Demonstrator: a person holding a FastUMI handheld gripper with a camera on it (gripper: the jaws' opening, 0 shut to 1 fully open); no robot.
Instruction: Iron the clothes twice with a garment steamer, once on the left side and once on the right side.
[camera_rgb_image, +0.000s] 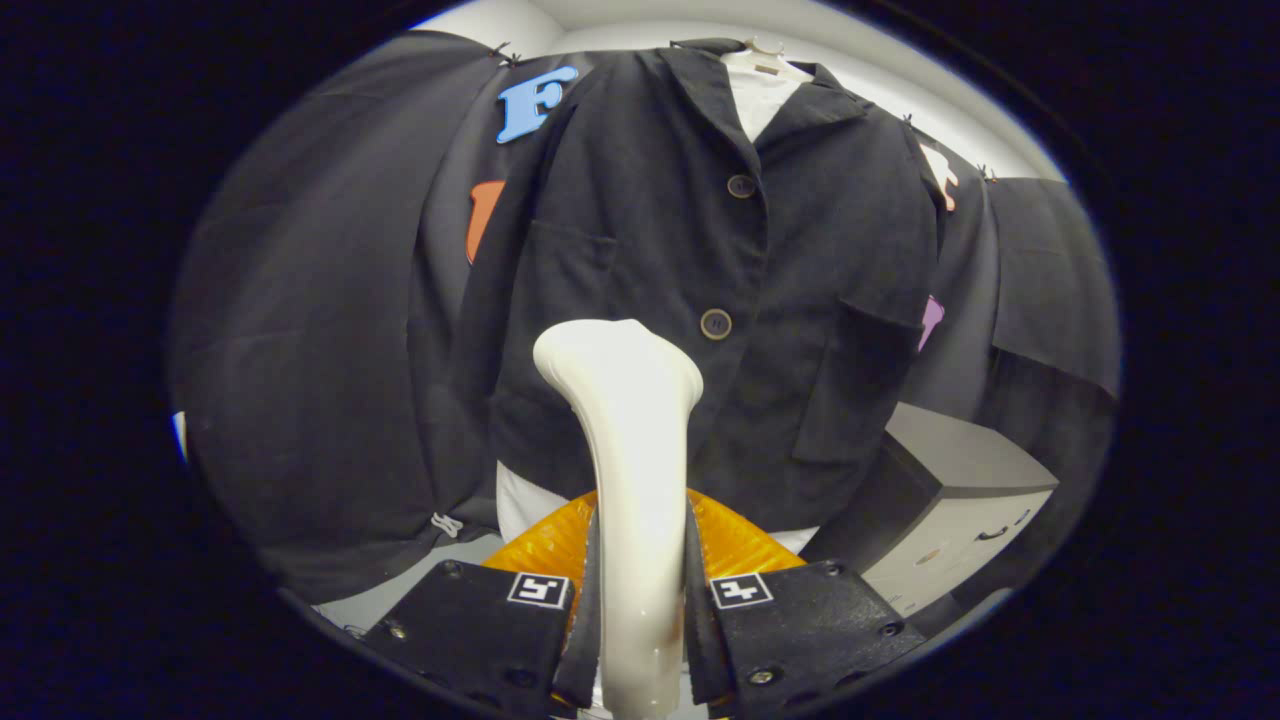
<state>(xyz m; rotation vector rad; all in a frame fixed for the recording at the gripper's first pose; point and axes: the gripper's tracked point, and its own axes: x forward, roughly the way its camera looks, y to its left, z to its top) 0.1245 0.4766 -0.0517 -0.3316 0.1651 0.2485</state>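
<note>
One view, looking forward along the claw (637, 600): its two fingers are clenched on the steamer (630, 480), one pressing on each side of the pale handle, so the tool is firmly held. The steamer's long axis runs straight ahead from between the fingers, and its broad head ends at the lower front of the jacket (720, 290); whether the head already touches the cloth I cannot tell.

The dark jacket hangs upright on a hanger (765, 50) directly beyond the fingers, buttoned down the middle, with a white garment under it showing at the collar and below the hem. The head sits just beside the lower button (715, 323), on the panel with the chest pocket, so that half is the nearer one. The other panel, with its flapped pocket (850, 380), lies across the button line.

The stroke ahead, as I judge it, should follow the jacket's length, up or down along the panel. A grey cabinet (960, 500) stands off to the side, below the far sleeve.
</note>
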